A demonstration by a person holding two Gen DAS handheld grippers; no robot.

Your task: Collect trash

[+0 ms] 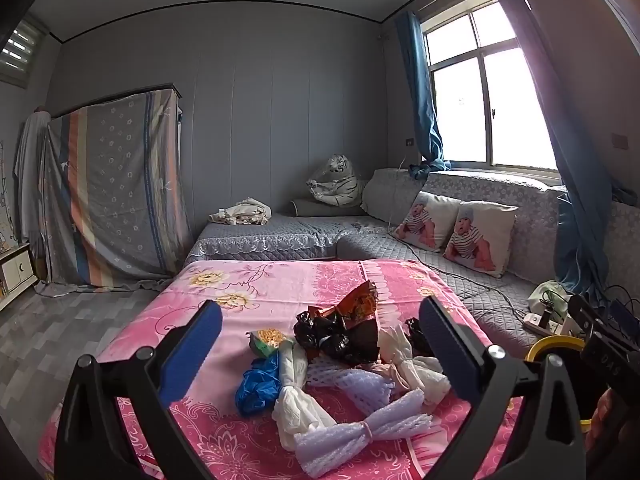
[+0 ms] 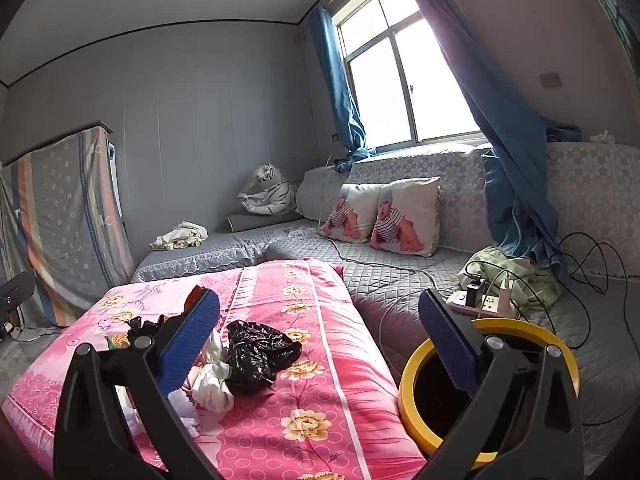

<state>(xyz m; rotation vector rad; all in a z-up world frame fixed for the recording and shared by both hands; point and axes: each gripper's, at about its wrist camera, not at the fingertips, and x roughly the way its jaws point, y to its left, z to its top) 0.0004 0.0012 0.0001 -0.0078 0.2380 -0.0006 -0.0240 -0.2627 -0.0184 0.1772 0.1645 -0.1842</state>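
Observation:
A pile of trash lies on the pink flowered cloth (image 1: 248,288). In the left wrist view it holds a blue plastic bag (image 1: 256,384), a white knotted bag (image 1: 296,396), white foam netting (image 1: 360,432), black plastic bags (image 1: 332,336) and an orange snack wrapper (image 1: 360,300). My left gripper (image 1: 320,344) is open and empty, above the pile. My right gripper (image 2: 320,340) is open and empty, with a black bag (image 2: 256,352) and a white bag (image 2: 212,384) near its left finger. A yellow-rimmed bin (image 2: 416,384) stands right of the cloth.
A grey quilted sofa (image 2: 400,280) runs along the window with two baby-print cushions (image 2: 384,216). A power strip (image 2: 480,300) with cables lies on it beside the bin. A toy tiger (image 1: 336,180) sits in the corner. A cloth-covered cabinet (image 1: 116,188) stands at left.

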